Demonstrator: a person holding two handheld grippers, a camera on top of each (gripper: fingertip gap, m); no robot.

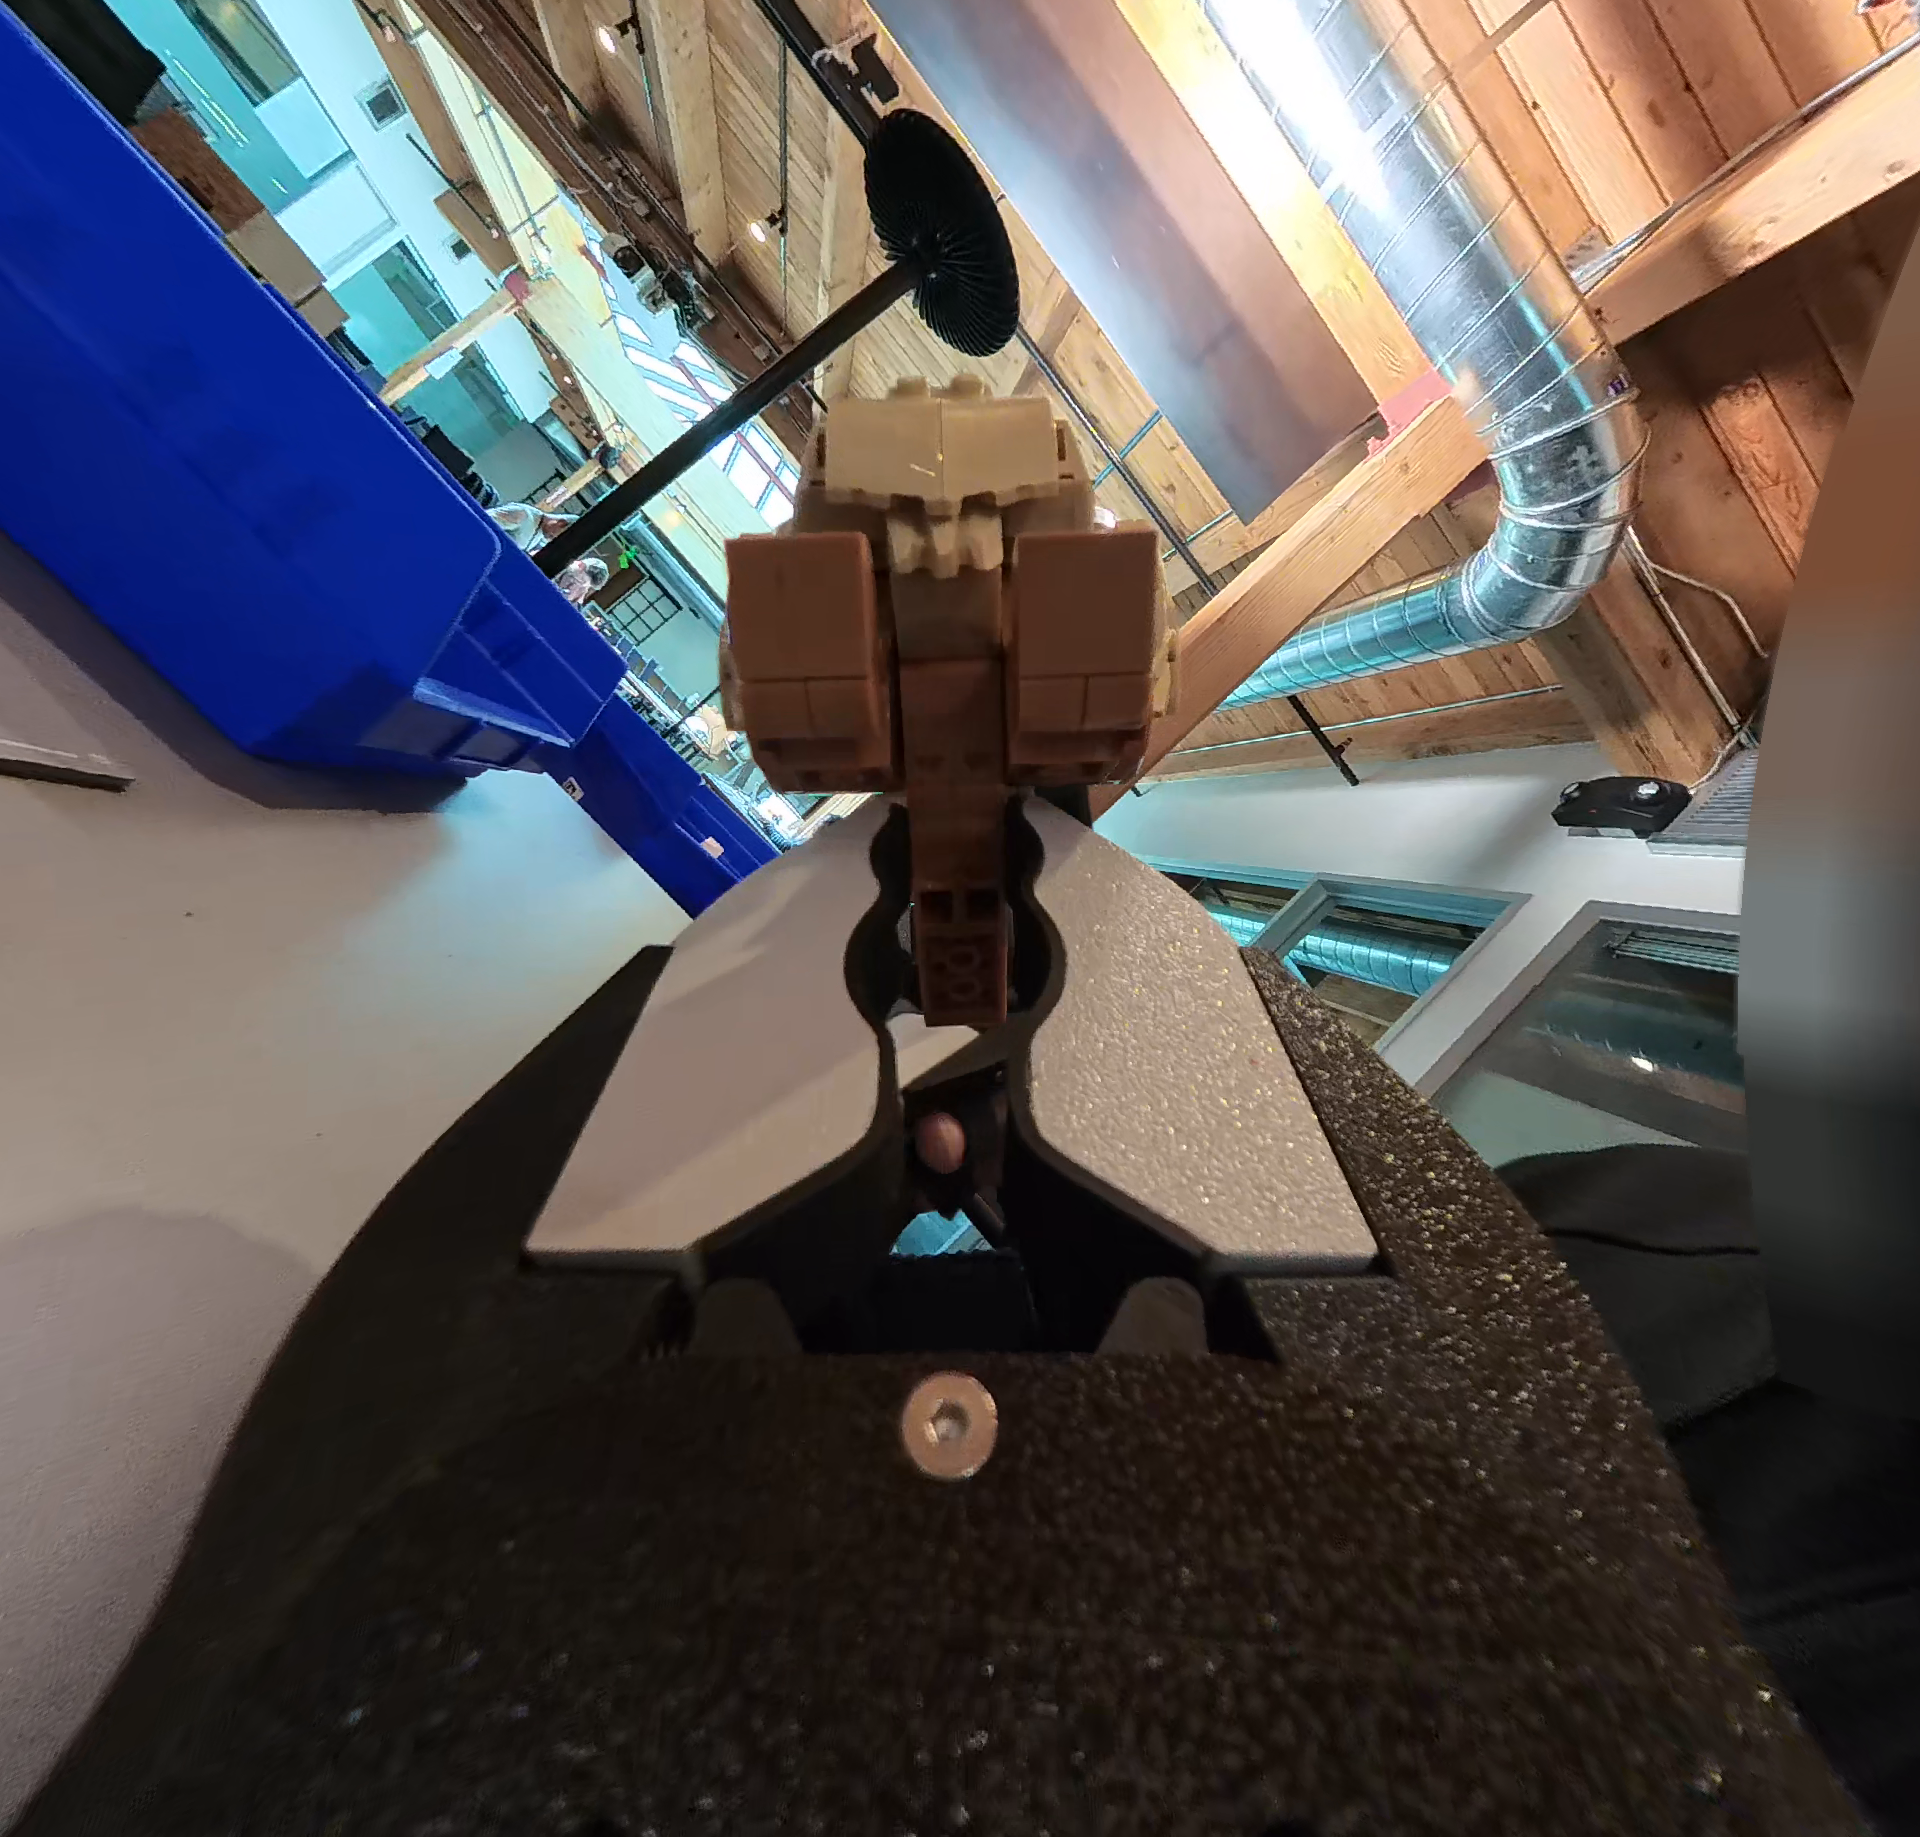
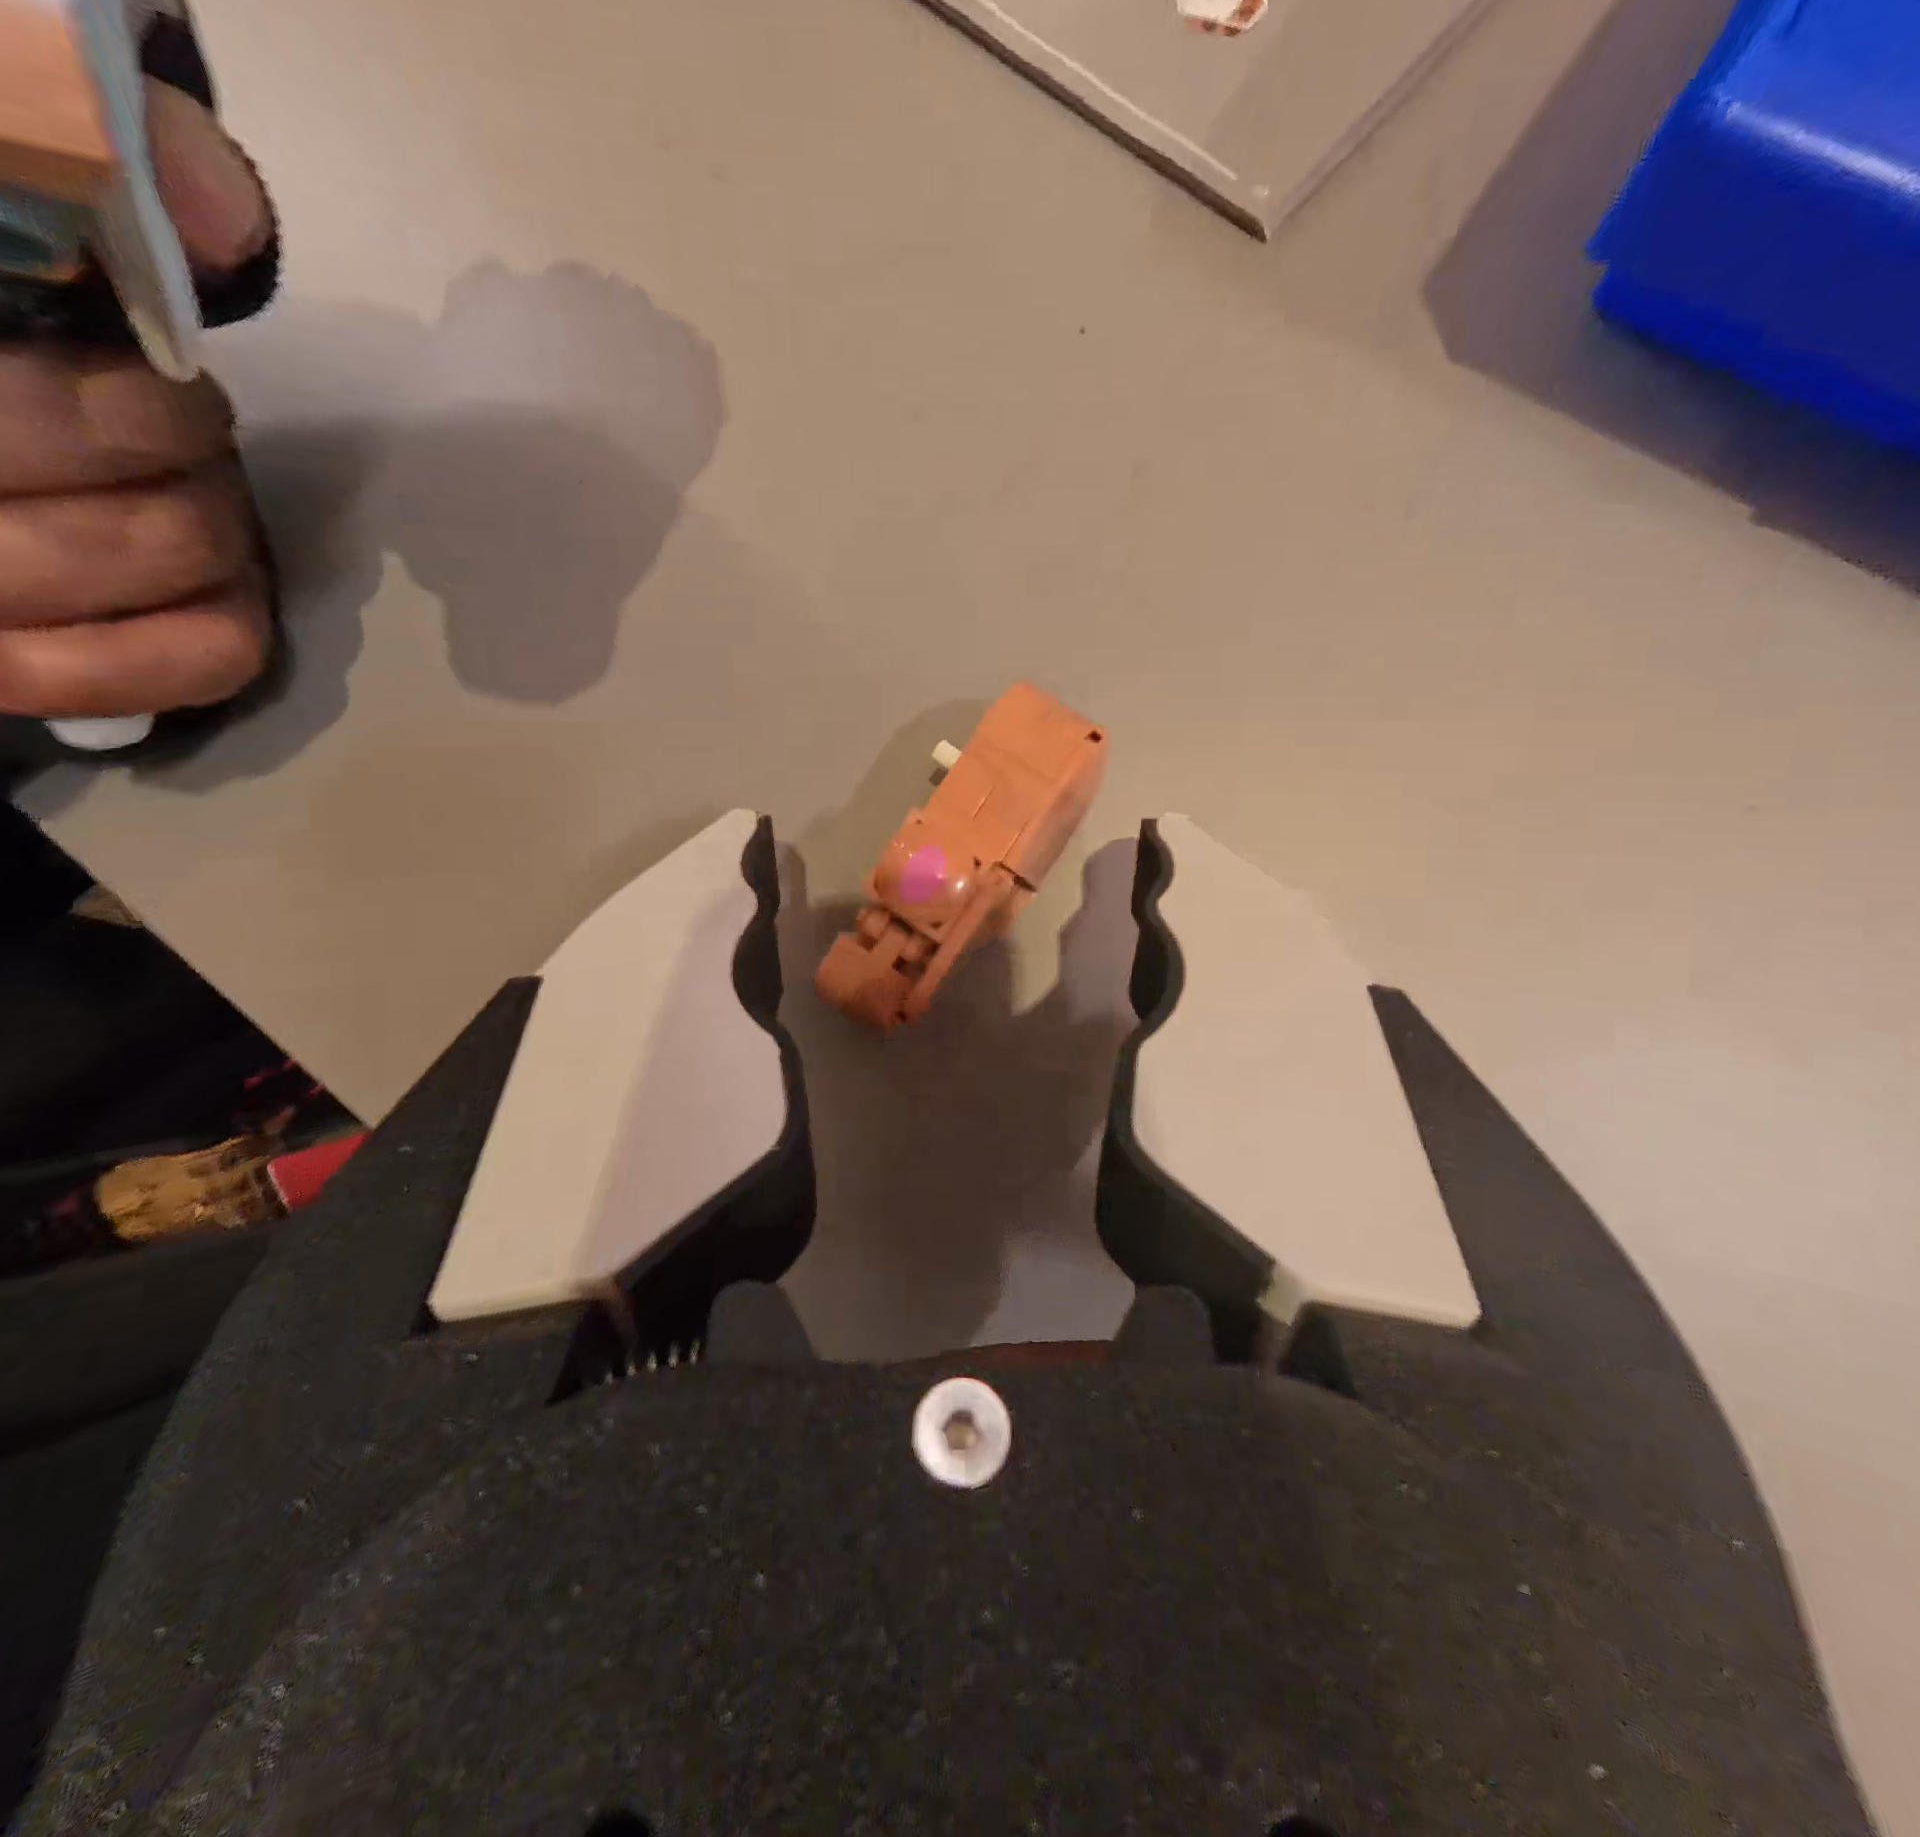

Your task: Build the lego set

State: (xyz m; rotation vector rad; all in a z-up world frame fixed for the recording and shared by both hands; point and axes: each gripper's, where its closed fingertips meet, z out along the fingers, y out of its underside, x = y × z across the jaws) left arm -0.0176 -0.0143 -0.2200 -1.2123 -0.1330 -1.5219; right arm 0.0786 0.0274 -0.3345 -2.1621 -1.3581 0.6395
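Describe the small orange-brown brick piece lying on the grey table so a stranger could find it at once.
Start at the grey table, then find the right gripper with its fingers apart above it. The orange-brown brick piece lies slantwise on the table between those fingertips, touching neither. Its pink heart-shaped spot and small white peg set it apart.

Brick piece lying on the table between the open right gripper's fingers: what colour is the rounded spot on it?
Pink, on the orange-brown brick piece; clearest in the right wrist view.

brick piece (image 2: 961,857) lies on table (image 2: 935,437), bin (image 2: 1766,229) far right.
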